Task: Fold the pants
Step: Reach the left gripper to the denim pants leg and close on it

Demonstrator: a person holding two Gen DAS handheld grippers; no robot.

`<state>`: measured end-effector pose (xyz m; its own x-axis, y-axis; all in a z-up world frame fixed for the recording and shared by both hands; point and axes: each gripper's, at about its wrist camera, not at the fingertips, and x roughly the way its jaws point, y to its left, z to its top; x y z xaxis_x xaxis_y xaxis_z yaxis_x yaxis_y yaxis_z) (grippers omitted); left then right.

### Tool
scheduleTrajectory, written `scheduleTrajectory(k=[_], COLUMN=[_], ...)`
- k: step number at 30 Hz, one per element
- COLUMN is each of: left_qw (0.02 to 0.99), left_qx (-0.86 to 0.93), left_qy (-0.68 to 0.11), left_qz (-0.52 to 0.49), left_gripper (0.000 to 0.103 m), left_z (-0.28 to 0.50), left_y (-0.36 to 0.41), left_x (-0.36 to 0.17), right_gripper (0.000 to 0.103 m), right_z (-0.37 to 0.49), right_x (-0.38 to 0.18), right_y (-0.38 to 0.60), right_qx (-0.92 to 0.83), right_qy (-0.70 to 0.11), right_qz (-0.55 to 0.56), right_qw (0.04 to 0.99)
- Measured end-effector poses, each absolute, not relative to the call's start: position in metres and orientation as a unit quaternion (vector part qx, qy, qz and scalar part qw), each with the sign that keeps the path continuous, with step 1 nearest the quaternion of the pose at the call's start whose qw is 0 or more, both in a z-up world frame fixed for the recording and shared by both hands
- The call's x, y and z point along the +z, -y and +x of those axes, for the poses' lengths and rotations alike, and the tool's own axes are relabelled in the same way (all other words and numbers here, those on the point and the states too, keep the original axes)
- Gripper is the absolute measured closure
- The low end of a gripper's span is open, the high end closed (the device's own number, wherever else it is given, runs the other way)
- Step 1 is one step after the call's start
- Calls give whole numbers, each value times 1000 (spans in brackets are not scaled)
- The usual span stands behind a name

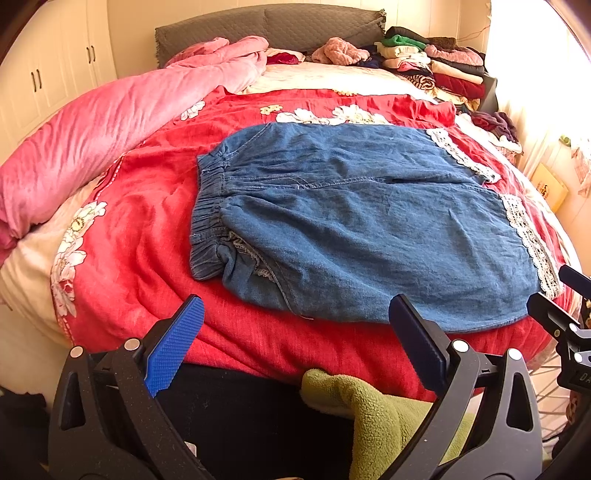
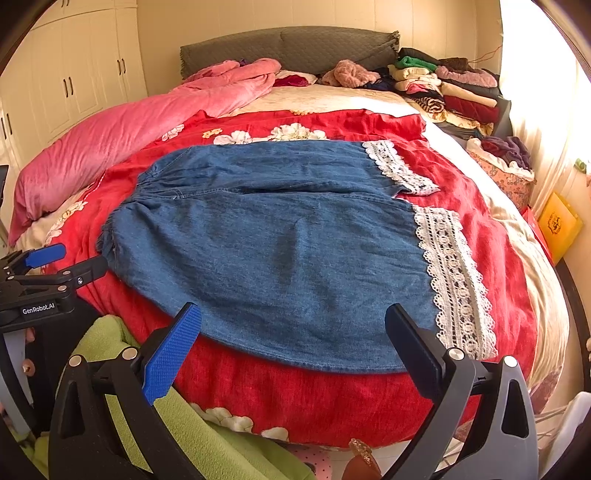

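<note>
- Both of my tongs stand wide open and hold nothing: my left tongs point(image 1: 295, 343) hang off the near edge of the bed, and my right tongs point(image 2: 293, 345) hang just beside them, further toward the lace end.
- From my right wrist view I can see my left tongs point(image 2: 66, 258) off to the side, by the waistband corner, apart from the cloth.
- Spread flat on the red floral bedspread point(image 1: 147, 221) lie the denim pants point(image 1: 351, 221), waistband on my left and legs running to my right.
- Their elastic waistband point(image 1: 208, 218) is bunched and gathered, with the near corner rumpled.
- Each leg ends in a white lace cuff point(image 2: 454, 280), and the two legs lie side by side with a seam line between them.
- Along the far left side of the bed lies a pink quilt point(image 1: 103, 125), rolled up.
- Near the grey headboard point(image 1: 269, 27), on the right, sits a stack of folded clothes point(image 1: 439, 62).
- Below my tongs, off the bed's edge, is some green fleece cloth point(image 1: 376, 413).
- White wardrobe doors point(image 2: 70, 74) stand on the left wall.
</note>
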<state>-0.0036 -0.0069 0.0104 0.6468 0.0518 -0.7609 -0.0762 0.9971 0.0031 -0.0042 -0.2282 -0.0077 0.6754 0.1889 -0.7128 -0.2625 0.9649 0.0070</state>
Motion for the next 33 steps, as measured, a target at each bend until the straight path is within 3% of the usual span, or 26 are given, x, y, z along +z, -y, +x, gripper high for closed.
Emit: scheduleTrajectory(k=[13, 33], left_qw=[906, 890], left_qx=[42, 71], left_qy=[-421, -447], left_qz=[-22, -57], left_gripper=[9, 9], left_z=[36, 148], left_y=[-19, -119], left_x=[10, 9], right_gripper=[4, 4], right_z=[60, 200], right_x=[3, 21], right_y=[213, 143], right_qx=[169, 233], right_qy=[-392, -387], right_qz=[-34, -71], right_qw=[904, 889])
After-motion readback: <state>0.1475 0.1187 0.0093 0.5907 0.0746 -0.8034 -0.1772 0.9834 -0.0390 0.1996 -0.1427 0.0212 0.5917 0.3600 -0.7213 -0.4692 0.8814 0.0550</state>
